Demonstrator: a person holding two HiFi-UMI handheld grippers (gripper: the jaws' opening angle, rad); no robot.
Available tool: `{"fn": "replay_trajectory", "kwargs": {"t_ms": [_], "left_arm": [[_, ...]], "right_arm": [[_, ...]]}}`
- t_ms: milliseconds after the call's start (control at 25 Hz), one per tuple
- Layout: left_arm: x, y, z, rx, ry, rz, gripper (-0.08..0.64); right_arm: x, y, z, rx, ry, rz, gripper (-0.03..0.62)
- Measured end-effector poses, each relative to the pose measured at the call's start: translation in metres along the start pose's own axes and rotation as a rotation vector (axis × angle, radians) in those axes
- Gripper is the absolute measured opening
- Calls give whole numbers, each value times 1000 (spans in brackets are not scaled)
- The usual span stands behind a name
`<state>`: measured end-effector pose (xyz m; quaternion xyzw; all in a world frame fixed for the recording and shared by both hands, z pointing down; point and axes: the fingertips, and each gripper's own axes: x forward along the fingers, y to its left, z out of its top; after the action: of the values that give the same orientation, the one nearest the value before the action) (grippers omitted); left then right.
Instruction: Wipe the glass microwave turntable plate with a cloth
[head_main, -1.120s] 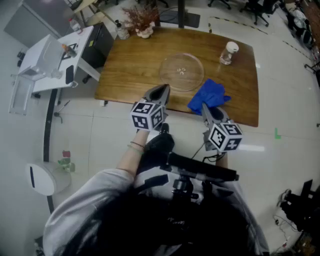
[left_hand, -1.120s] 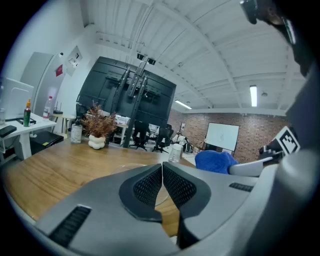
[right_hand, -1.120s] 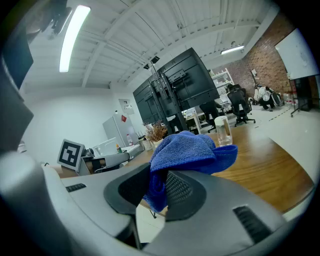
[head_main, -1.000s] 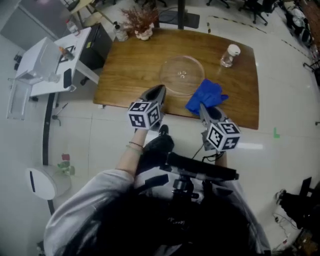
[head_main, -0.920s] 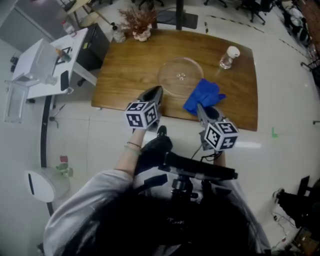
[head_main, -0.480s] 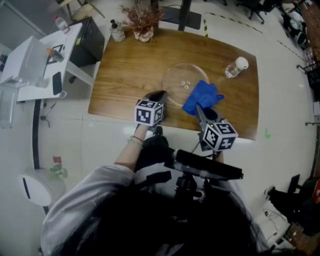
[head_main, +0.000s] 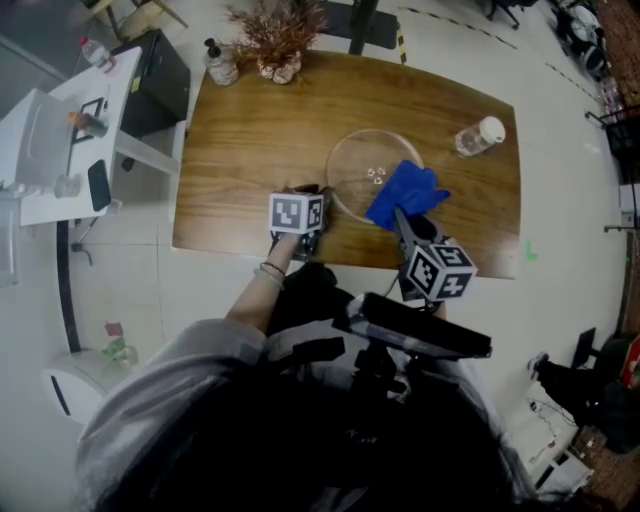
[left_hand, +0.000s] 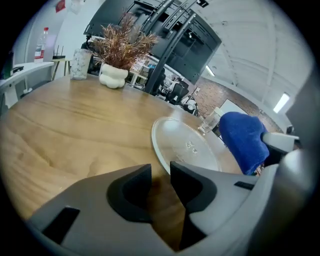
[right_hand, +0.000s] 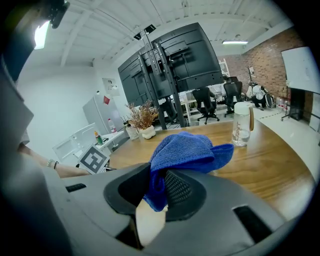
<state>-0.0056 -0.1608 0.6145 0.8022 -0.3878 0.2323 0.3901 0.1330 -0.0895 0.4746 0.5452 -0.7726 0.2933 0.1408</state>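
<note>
Round clear glass turntable plate (head_main: 356, 165) was noted lying flat on the brown wooden worktop (head_main: 250, 130), right of centre. Blue microfibre cloth (right_hand: 186, 150) was found pinched in the right claw (right_hand: 156, 192), bunched and held over the plate's near right rim; contact could not be confirmed. Left claw (left_hand: 160, 172) was seen narrowly parted and empty, low beside the plate's near left rim. Wiping was judged not begun, with the whole surface left to do.

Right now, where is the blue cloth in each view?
Head view: blue cloth right of centre, overlapping the plate.
Left gripper view: cloth far right, beside the plate.
Right gripper view: cloth centre, clamped in the right gripper.
Shared landmark: dried plant, in all three.
</note>
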Motion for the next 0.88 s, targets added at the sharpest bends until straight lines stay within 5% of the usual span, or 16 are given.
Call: {"fn": "replay_trajectory", "kwargs": {"t_ms": [160, 520, 680, 880], "left_arm": [[9, -10, 5, 46, 39, -45, 112], [18, -14, -3, 98, 50, -3, 95], [20, -9, -6, 196, 45, 58, 78], [22, -13, -4, 153, 59, 5, 75]], "right_arm": [[12, 2, 0, -3, 19, -14, 84], [24, -4, 7, -31, 47, -29, 84], [50, -7, 16, -120, 86, -8, 84], [101, 4, 28, -266, 168, 76, 84]]}}
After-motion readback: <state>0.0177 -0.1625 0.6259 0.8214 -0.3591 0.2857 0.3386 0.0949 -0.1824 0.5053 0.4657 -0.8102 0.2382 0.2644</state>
